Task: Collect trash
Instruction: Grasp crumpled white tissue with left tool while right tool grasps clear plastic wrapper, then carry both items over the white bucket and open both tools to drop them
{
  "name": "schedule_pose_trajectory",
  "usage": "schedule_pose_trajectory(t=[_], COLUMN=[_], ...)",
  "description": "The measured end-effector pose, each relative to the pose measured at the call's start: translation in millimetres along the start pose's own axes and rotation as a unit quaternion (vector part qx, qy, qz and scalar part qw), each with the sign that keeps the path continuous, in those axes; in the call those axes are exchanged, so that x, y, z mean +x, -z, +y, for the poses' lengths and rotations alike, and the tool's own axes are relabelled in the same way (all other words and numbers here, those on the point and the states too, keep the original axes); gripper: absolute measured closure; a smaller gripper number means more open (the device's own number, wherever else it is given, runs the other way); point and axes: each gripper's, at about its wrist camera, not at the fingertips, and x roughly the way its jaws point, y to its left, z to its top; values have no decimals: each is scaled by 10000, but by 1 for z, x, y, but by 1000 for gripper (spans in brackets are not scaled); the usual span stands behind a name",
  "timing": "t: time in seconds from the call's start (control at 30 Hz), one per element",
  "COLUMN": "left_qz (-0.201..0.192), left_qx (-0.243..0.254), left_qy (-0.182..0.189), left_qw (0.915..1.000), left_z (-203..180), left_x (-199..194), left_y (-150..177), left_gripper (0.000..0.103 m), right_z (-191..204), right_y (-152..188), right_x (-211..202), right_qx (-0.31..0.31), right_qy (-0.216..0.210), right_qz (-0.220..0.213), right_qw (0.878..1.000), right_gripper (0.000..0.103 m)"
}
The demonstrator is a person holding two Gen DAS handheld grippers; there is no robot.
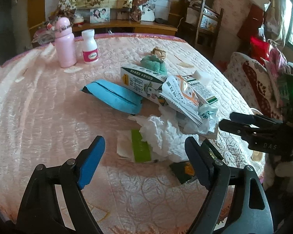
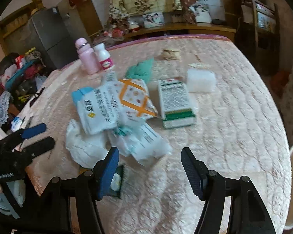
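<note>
A pink quilted mattress [image 1: 48, 101] carries everything. Near its far left corner stand 2 bottles, a pink bottle [image 1: 64, 42] and just beside it a white pill bottle [image 1: 90, 46]. Toward the middle lies the trash pile: a blue packet [image 1: 115, 95], a green-and-white carton [image 1: 144, 81], an orange-patterned wrapper [image 1: 183, 95] and crumpled white tissue [image 1: 162, 134], overlapping one another. The left gripper [image 1: 144, 156] hangs over the pile's near edge, jaws apart, tissue between them but not pressed. The right gripper [image 2: 149, 167] hovers beside it, jaws apart, clamped on nothing. A white foam block [image 2: 201, 80] sits right of the carton.
</note>
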Motion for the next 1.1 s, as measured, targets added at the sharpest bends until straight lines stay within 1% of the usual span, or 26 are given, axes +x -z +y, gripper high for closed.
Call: schedule_pose_trajectory(t=[0.07, 0.17, 0.2, 0.23, 0.27, 0.3, 0.33, 0.37, 0.4, 0.43, 0.53, 0.6, 0.67, 0.73, 0.8, 0.87, 0.93, 1.0, 1.1], left_qz=[26, 50, 68, 85, 112, 146, 209, 274, 348, 410, 591, 570, 483, 371, 257, 154, 86, 30, -12], left_qx=[-42, 79, 148, 243, 362, 430, 495, 545, 599, 646, 621, 577, 517, 451, 448, 464, 470, 480, 593], left_qy=[45, 101, 124, 141, 133, 121, 123, 136, 148, 154, 215, 189, 252, 355, 360, 378, 444, 611, 860], left_qw=[10000, 9999, 9998, 9996, 9992, 9989, 9985, 9980, 9975, 9970, 9961, 9965, 9972, 9977, 9980, 9981, 9979, 9970, 9945], left_z=[1, -6, -9, -13, -19, -22, -26, -28, -31, -33, -32, -30, -26, -23, -23, -26, -32, -42, -63], left_x=[3, 9, 13, 16, 19, 21, 25, 30, 35, 39, 48, 44, 33, 16, 1, -14, -25, -35, -40], left_y=[-2, -6, -7, -8, -9, -9, -10, -10, -10, -10, -7, -7, -10, -17, -25, -33, -39, -44, -49], left_gripper=[20, 20, 20, 22, 25, 33, 44, 50, 63, 76, 91, 93, 94, 94, 94, 94, 94, 94, 94], right_z=[5, 11, 13, 14, 14, 15, 14, 14, 14, 14, 8, 5, 2, -2, -6, -9, -14, -20, -35], right_y=[-7, -18, -21, -22, -22, -22, -21, -22, -21, -20, -20, -18, -18, -19, -21, -21, -18, -16, -11], right_x=[7, 22, 28, 32, 36, 39, 41, 41, 40, 38, 23, 13, 0, -14, -27, -39, -51, -61, -71], right_qx=[-50, -50, -48, -49, -46, -31, 1, 9, 14, 17, 52, 57, 76, 134, 173, 158, 149, 171, 261], right_qy=[-51, -190, -242, -274, -329, -388, -468, -506, -548, -571, -685, -713, -739, -802, -845, -799, -763, -678, -554], right_qz=[-2, 22, 55, 88, 142, 183, 202, 198, 179, 149, -2, -88, -210, -319, -419, -514, -585, -645, -682], right_qw=[10000, 9998, 9997, 9996, 9993, 9991, 9987, 9985, 9983, 9983, 9976, 9974, 9970, 9962, 9954, 9954, 9953, 9955, 9958], right_gripper=[38, 39, 44, 56, 61, 66, 68, 70, 76, 78, 78, 79, 79, 79, 79, 79, 79, 79, 79])
